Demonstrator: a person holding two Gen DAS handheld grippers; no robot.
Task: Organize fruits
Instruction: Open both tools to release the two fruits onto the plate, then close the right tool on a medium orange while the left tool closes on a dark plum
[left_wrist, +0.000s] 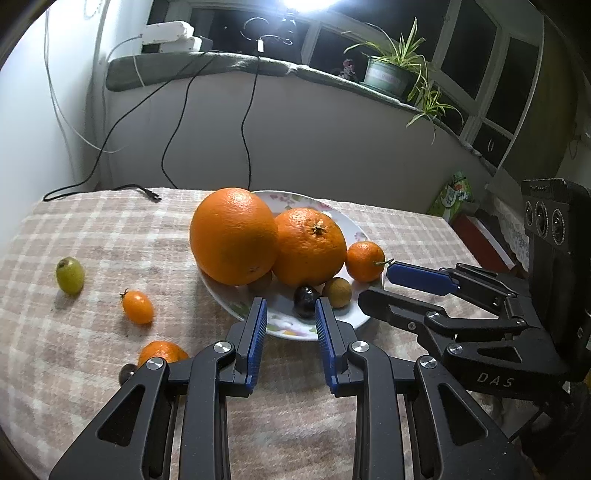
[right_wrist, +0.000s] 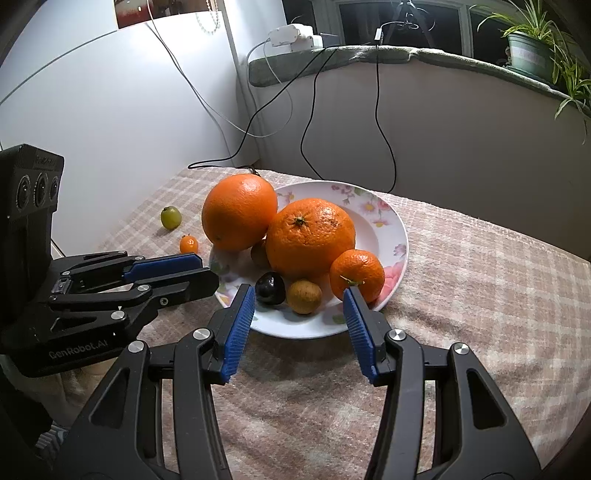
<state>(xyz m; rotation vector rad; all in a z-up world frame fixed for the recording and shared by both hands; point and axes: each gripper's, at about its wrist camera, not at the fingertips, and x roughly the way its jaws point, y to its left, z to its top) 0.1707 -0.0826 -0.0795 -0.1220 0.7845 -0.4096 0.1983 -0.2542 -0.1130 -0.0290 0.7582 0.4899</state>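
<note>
Your left wrist camera looks along its fingers, close to the near rim of the white floral china plate (left_wrist: 360, 232), facing the window sill. Your right wrist camera sits just right of it, equally close — both share that plate (right_wrist: 400, 236), each catching the other's gripper.

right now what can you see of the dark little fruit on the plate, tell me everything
The dark fruit is small, round and glossy, purple-black, with a dimple on top, likely a grape or small plum. It sits uncovered near the front rim of the floral plate, beside the brown longan-like fruit, in front of the big orange. Whether they touch is unclear. Neither gripper holds it.
</note>
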